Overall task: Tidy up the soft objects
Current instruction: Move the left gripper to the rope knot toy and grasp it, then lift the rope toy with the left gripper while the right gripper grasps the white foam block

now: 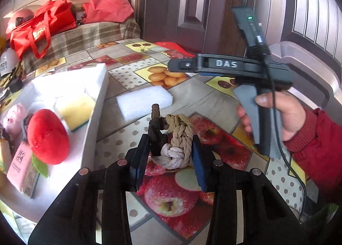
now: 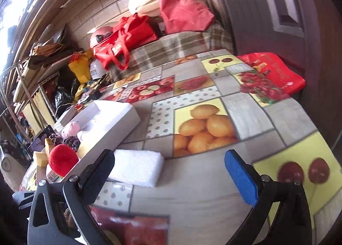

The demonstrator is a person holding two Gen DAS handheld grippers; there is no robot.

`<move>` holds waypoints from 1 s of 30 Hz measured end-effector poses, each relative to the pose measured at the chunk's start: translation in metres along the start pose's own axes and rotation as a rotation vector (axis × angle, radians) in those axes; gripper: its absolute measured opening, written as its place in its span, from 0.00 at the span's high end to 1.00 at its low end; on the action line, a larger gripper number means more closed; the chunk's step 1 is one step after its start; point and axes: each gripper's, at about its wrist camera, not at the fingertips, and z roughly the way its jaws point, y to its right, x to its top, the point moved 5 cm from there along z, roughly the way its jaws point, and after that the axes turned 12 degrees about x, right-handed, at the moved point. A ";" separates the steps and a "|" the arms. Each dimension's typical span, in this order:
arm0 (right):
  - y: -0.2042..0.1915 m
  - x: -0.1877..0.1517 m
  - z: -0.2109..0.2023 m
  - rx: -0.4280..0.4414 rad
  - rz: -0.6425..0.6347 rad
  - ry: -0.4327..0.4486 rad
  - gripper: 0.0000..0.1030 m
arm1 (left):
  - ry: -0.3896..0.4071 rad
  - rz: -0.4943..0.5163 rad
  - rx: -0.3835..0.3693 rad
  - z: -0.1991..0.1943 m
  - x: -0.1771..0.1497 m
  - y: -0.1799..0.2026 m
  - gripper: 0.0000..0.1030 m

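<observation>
Left gripper (image 1: 171, 157) clenched on the knotted brown-tan-white rope toy (image 1: 173, 140), low over the fruit-print tablecloth (image 1: 213, 99); right gripper (image 2: 168, 172) released, empty. Risk: the loose brown end snags the white foam tray's (image 1: 100, 99) near wall. White foam block (image 1: 144, 100) is near; open cloth ahead.

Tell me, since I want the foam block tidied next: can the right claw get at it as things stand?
Probably yes. The right claw is open, and the foam block lies bare on the tablecloth beside its left finger, with nothing on top.
</observation>
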 end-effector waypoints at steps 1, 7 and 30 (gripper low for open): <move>-0.003 0.004 0.016 0.040 -0.009 -0.036 0.00 | 0.016 -0.018 0.007 -0.005 -0.001 -0.005 0.64; -0.017 -0.006 0.083 0.211 0.020 -0.270 0.00 | 0.099 -0.103 0.034 -0.027 -0.002 -0.023 0.64; -0.071 -0.041 0.051 -0.039 -0.406 -0.314 0.43 | 0.135 -0.165 0.115 -0.030 -0.004 -0.042 0.64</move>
